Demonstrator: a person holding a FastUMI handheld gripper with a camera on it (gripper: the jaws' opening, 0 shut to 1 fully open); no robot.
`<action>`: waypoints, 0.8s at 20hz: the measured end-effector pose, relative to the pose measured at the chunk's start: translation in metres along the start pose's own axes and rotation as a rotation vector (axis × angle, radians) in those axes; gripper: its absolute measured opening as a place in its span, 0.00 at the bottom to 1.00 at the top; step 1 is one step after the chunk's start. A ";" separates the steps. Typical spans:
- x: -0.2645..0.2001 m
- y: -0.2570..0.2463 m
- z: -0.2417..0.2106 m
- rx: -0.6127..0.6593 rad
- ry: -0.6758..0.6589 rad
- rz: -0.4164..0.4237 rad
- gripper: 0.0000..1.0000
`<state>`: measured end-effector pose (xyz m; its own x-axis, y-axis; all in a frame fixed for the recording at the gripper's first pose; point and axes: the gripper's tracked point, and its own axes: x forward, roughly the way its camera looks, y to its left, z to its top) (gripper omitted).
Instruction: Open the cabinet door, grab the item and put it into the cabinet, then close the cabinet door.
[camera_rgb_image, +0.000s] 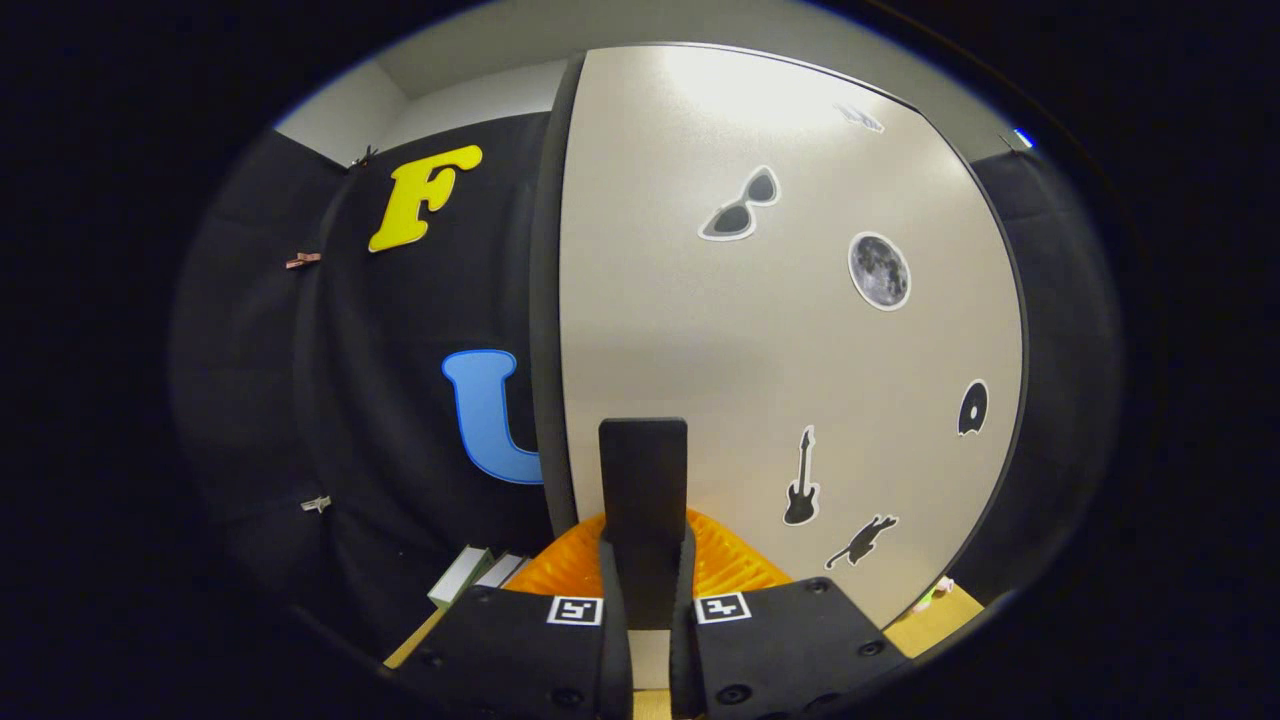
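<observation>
Door-handling step judged in hand: handle (643, 500) of cabinet door (790, 330) clamped between gripper (643, 590) fingers. Swing along hinge arc called for next.

Overhead glare on the cabinet door (780, 300), dim surroundings, sharp focus, fisheye-curved edges

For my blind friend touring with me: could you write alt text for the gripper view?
The gripper is shut on the dark upright handle of a pale cabinet door bearing small stickers: sunglasses, moon, guitar. Black cloth wall hangs to the side.
</observation>
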<state>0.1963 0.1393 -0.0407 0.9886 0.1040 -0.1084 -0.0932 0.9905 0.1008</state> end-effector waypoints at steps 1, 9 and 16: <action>-0.005 0.000 -0.001 -0.001 0.007 0.010 0.18; -0.056 -0.003 0.013 0.032 0.029 0.131 0.18; -0.091 -0.023 0.018 0.036 0.041 0.181 0.18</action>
<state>0.1110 0.1059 -0.0153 0.9502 0.2850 -0.1257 -0.2645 0.9514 0.1577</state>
